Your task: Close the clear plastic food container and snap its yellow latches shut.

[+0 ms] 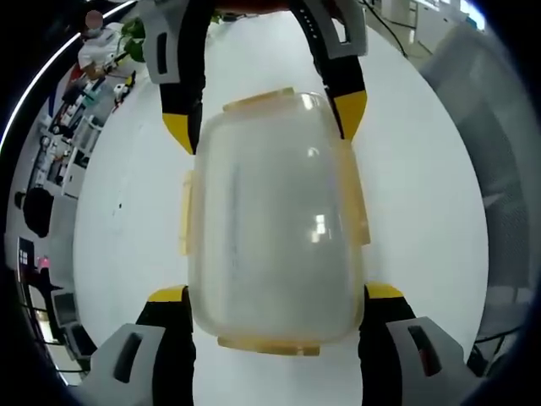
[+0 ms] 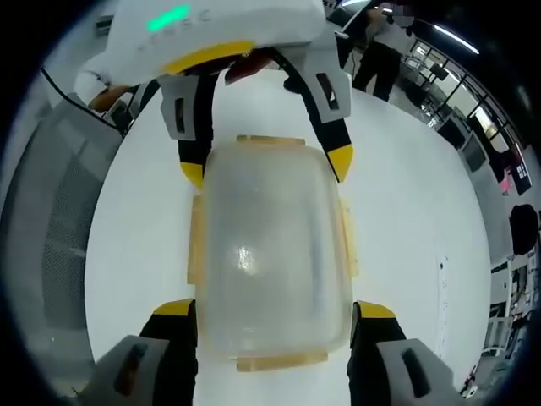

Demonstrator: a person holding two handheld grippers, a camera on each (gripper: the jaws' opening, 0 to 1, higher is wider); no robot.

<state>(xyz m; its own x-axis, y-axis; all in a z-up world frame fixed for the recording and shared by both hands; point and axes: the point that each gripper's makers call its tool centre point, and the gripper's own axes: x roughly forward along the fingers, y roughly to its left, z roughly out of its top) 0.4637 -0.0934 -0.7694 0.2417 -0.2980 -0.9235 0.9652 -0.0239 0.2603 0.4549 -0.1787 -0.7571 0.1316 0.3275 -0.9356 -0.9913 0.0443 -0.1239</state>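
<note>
clear plastic food container (image 1: 275, 220) flat on white table (image 1: 423, 211), lid on, yellow latches (image 1: 184, 211) on all sides. left tongs (image 1: 275, 296) and right tongs (image 2: 275, 309) spread, straddling opposite ends.

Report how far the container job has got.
Done: the lid sits on the clear container, which rests on the white table. In hand: the left tongs and right tongs straddle its opposite ends. Left: the yellow latches appear splayed outward, so they likely need snapping.
</note>
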